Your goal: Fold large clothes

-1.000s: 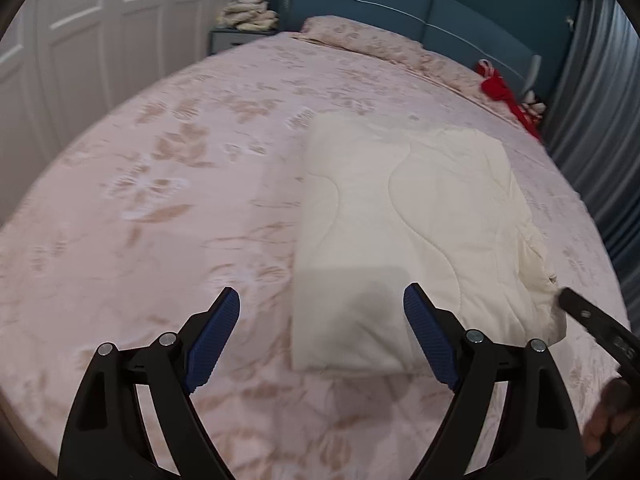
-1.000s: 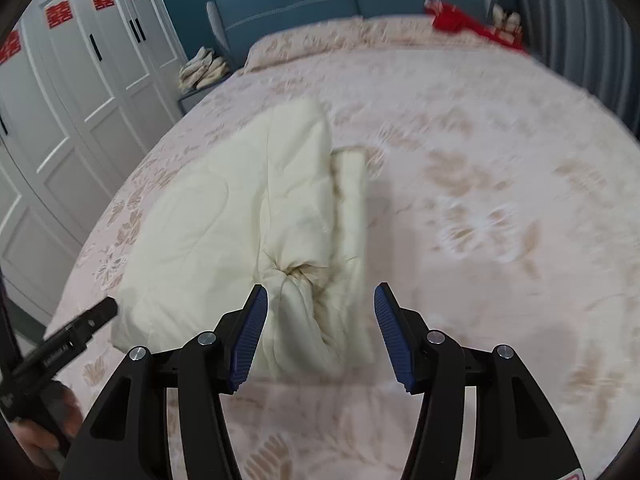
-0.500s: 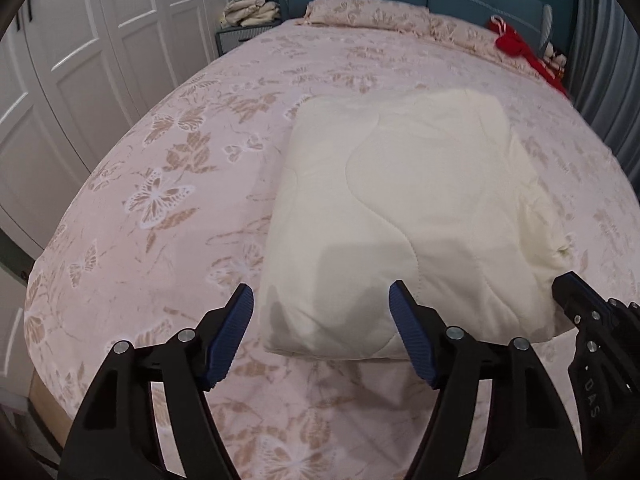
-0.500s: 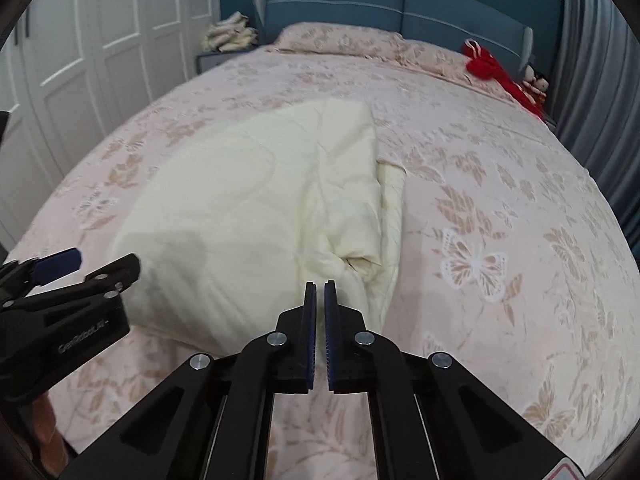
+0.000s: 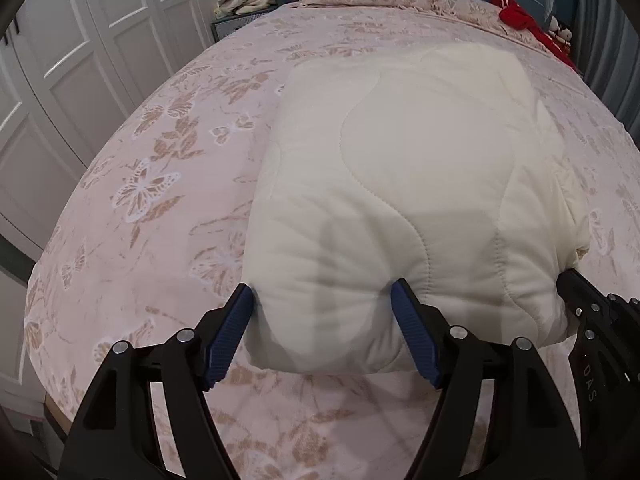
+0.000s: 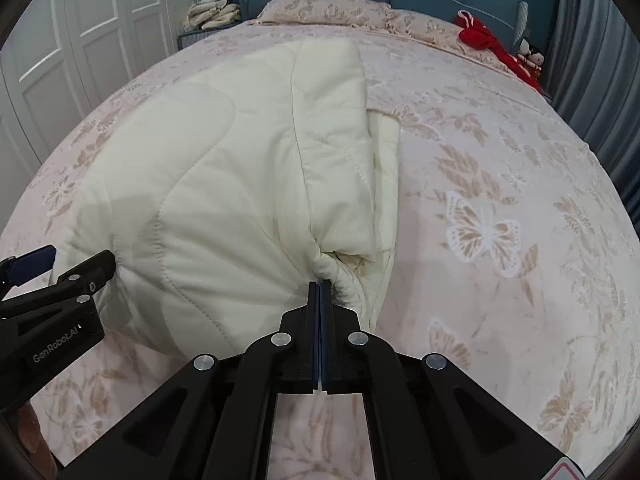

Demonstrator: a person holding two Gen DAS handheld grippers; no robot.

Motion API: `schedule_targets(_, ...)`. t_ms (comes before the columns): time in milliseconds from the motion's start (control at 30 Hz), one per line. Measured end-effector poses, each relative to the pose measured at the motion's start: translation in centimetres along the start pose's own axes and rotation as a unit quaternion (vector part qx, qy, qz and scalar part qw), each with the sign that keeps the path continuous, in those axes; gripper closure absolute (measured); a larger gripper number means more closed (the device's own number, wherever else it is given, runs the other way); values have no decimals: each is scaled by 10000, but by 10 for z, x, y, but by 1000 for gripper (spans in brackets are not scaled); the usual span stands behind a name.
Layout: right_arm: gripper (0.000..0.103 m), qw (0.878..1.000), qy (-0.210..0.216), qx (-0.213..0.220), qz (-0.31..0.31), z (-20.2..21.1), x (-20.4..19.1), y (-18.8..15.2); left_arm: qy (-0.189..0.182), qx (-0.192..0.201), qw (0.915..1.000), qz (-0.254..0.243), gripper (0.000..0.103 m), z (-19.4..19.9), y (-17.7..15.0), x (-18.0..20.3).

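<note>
Quilted cream garment, padded, large, already folded into a thick rectangular bundle. It lies on the near half of the bed, long side running toward the headboard, near short edge at the foot end where both tools meet it; layered free edges show along its right side.

Bed, pink cover with a tan butterfly print. It serves as the folding surface, broad enough to take the whole bundle with bare cover on all sides.

Left gripper, black frame, blue ribbed pads. Jaws set wide and opening slightly, straddling the near left corner of the bundle; the left pad sits at the cloth's side, the right pad on its top, the padding bulging between them. Whether the pads truly clamp cannot be told. Likely placed to take a thick bite of the stacked layers.

Right gripper, same make. Jaws fully closed, tips at a puckered gather on the near right corner; it looks pinched on that fabric. Probably paired with the left for lifting the near edge.
</note>
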State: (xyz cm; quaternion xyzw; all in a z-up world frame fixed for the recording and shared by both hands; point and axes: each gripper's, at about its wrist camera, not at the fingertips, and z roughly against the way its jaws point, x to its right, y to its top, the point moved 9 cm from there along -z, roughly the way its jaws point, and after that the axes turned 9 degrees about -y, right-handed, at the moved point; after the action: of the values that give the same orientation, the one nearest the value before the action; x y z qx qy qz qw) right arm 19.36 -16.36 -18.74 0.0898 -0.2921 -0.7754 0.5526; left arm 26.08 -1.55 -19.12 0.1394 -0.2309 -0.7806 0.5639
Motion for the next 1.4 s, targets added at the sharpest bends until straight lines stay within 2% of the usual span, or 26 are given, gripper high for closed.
schedule_targets(233,103,9997,92,-208,-93,-23,-5,-7,-27,-73,9999,73,23,-15,-4,-3)
schedule_targets(500,103,9993,197,-272,-153,-37,-7,-6,-401,-206,9977,502,18,-33,-6,-8)
schedule_targets(1167,103,9985,333,-255,-347,-54,-8,1,-322,-103,9990,291,17,-48,3,-2)
schedule_targets(1400,103,9988,311,-230,-292,-51,-12,0,-102,-20,9999,115,16,-48,6,1)
